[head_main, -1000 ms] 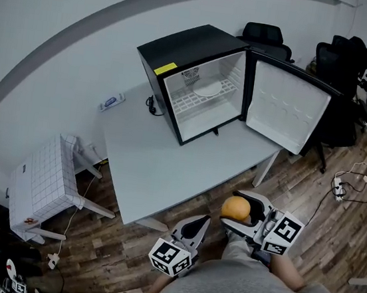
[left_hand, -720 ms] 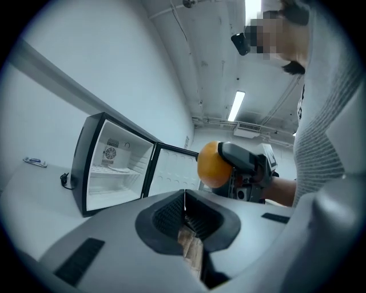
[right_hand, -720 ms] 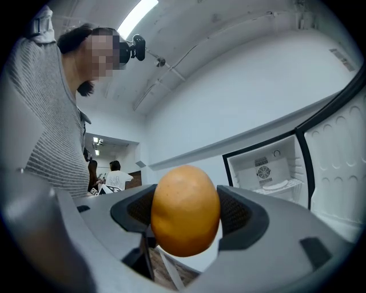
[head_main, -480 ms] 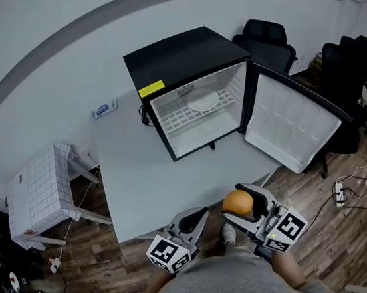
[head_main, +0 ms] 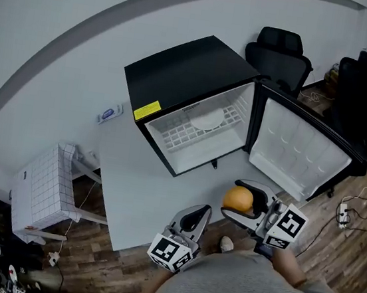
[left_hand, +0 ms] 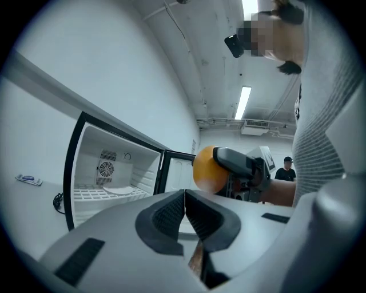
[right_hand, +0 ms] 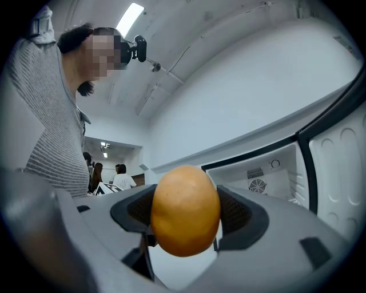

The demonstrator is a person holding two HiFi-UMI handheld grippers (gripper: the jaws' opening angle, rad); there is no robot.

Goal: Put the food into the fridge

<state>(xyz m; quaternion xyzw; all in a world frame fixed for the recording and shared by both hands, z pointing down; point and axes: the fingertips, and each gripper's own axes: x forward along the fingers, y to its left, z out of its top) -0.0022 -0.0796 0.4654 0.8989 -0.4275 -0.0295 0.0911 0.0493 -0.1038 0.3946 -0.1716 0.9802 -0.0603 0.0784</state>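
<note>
A black mini fridge (head_main: 188, 83) stands on the grey table (head_main: 145, 184) with its door (head_main: 300, 151) swung wide to the right. Inside, a white plate (head_main: 208, 120) lies on the wire shelf. My right gripper (head_main: 242, 202) is shut on an orange (head_main: 237, 199), held near the table's front edge, below the fridge door. The orange (right_hand: 185, 210) fills the space between the pads in the right gripper view. My left gripper (head_main: 196, 216) hangs at the table's front edge, jaws shut with nothing in them (left_hand: 185, 213). The orange (left_hand: 207, 170) also shows ahead of it.
A white checked stool (head_main: 41, 184) stands left of the table. A small label-like item (head_main: 109, 113) and a black cable (head_main: 135, 102) lie by the fridge's left side. Black office chairs (head_main: 281, 51) stand behind the fridge. Cables and a power strip (head_main: 345, 212) lie on the wooden floor.
The view has shifted, so the fridge sits nearer and lower in frame. Both grippers have come closer to the table; the right one still holds the orange.
</note>
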